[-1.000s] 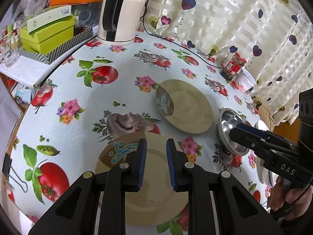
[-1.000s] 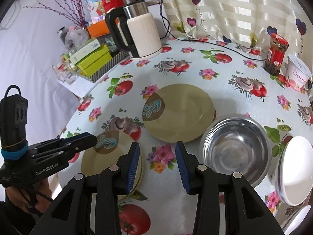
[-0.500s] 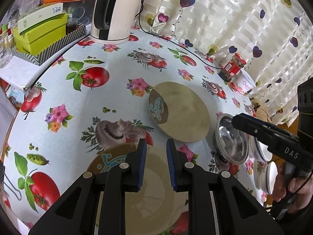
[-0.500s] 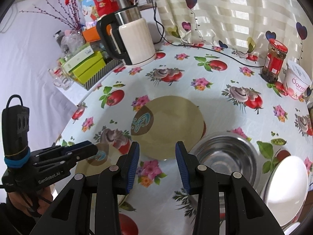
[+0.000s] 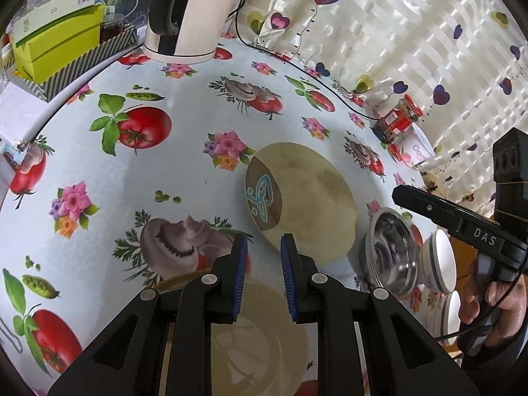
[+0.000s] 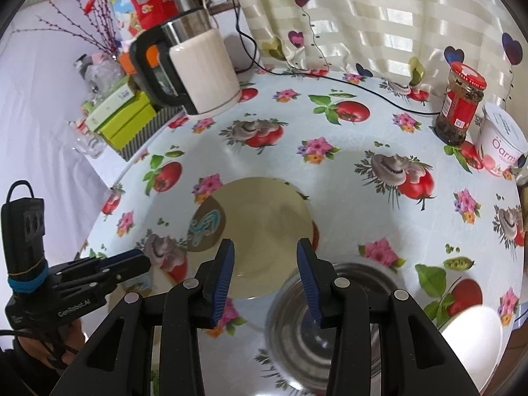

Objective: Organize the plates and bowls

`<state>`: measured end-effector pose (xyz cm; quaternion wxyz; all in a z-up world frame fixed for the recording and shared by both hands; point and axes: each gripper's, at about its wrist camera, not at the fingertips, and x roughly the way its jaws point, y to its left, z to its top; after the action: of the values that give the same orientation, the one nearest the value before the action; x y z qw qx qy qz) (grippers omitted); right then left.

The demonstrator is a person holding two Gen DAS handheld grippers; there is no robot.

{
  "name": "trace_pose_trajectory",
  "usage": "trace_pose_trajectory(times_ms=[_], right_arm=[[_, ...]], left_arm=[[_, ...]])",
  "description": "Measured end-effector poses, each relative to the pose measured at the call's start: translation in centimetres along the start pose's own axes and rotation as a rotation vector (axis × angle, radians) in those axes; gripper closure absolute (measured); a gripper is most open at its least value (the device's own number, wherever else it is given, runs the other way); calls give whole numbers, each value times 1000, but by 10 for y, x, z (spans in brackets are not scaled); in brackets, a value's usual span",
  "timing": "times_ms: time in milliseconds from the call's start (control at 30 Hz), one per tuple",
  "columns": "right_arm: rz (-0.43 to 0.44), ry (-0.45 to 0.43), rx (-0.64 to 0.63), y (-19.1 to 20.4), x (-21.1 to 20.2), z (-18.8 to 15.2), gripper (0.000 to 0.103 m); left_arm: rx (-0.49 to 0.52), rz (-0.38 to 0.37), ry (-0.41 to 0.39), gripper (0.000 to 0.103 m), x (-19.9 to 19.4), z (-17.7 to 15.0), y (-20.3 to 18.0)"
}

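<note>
the left tool [image 5: 260, 257] hangs over the near edge of the bench [image 5: 184, 151], its blue-padded jaws opening at this moment with nothing between them; directly under it, at six o'clock in the left wrist view, lies a tan plate [image 5: 260, 340] whose rim the tool's arms partly hide. a second tan plate with a brown patch and a teal motif [image 5: 300, 201] lies flat just past the jaw tips, toward one o'clock, apart from the near one. at three o'clock from that plate sits a steel bowl [image 5: 391, 254], and beyond it, at the bench edge, white bowls [image 5: 440, 260] are nested on their sides. the right tool [image 6: 265, 264] hovers released, jaws apart and empty, above the gap between the patterned plate [image 6: 264, 231] at eleven o'clock and the steel bowl [image 6: 326, 330] at five o'clock; a white bowl [image 6: 472, 340] shows at four o'clock near the frame edge. in the left wrist view the right tool [image 5: 401, 193] comes in from three o'clock, held by a hand [image 5: 491, 310]; in the right wrist view the left tool [image 6: 142, 259] enters from nine o'clock. far across the flowered cloth stand a white kettle [image 6: 201, 72] at eleven o'clock, a red-lidded jar [image 6: 460, 105] and a yogurt tub [image 6: 503, 142] at two o'clock.
</note>
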<state>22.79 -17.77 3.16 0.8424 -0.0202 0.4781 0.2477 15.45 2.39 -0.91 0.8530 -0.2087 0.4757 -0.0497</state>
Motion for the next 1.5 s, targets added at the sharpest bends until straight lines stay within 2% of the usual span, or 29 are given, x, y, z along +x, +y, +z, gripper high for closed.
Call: trace_pose_trajectory(times_ms=[367,667,867,1067,1500], right_arm=[[36,114,-1,-23,40,23,64],[66,200,65,-43,69,28,64],[65,240,92,-49,80,24,71],[62,278,88,-49,87,21,83],[67,294,76,-46,94,21,84]], left_arm=[[-53,-4,35,80,25,15,4],[-107,-5,66,80,40,18,10],[-120,-8,83,80,47,15,10],[-125,-13,99,80,52,14,8],[-105,-4,100,80,57,13,5]])
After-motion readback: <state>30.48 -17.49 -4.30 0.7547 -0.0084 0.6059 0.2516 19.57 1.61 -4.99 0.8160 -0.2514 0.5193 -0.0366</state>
